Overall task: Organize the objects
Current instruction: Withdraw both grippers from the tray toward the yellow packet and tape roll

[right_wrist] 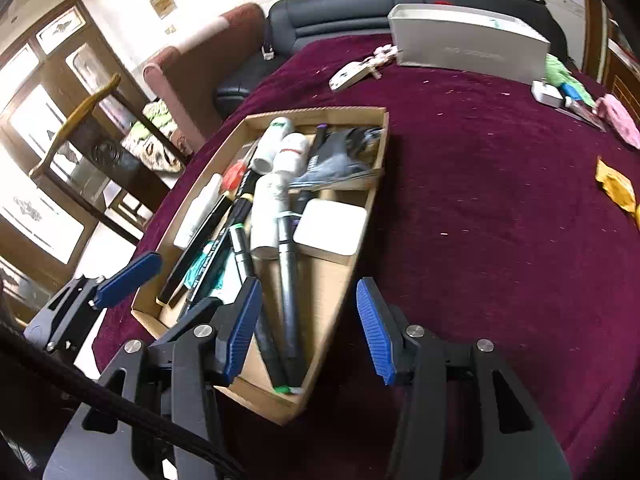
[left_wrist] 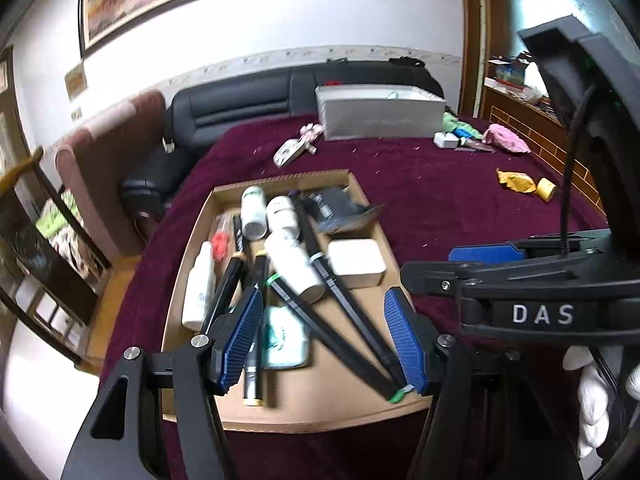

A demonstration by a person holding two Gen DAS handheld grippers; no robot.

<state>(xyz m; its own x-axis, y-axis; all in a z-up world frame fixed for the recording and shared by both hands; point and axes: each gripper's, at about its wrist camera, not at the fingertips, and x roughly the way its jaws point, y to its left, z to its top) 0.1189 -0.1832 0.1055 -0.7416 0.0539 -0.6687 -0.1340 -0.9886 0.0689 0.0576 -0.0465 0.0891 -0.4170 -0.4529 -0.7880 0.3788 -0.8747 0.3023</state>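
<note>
Fingers of left gripper (left_wrist: 324,340) and right gripper (right_wrist: 308,330) stand apart, holding nothing, above cardboard tray (left_wrist: 192,240). Recommend collecting yellow wrapper (left_wrist: 516,182) far right next.

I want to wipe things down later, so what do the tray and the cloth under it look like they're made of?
The tray looks like brown cardboard, matt, with a corrugated cut edge along its far wall. The cloth looks like a dark red plush or velvet fabric: soft nap, no shine, lint specks clinging to it. The exact fibre can't be told.
</note>
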